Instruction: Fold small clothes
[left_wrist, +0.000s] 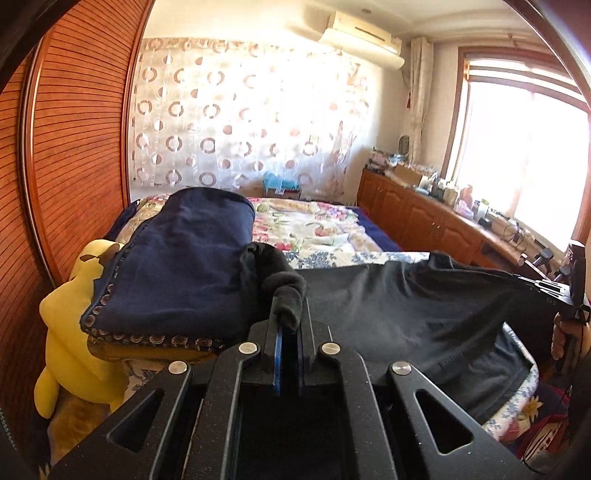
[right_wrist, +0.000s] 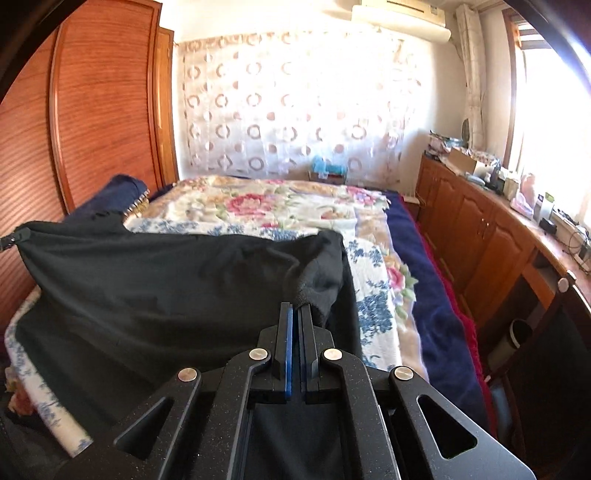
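Observation:
A black garment hangs stretched between my two grippers above the bed. In the left wrist view my left gripper is shut on a bunched corner of it, the fabric bulging over the fingertips. The cloth runs to the right, where my right gripper pinches the other corner, with a person's hand below it. In the right wrist view my right gripper is shut on a ribbed edge of the garment, which spreads away to the left edge of the picture. Its lower part drapes onto the bed.
The bed has a floral cover with a navy blanket edge. A folded navy blanket and a yellow plush toy lie at the left. Wooden wardrobe on the left, cluttered cabinets and window on the right.

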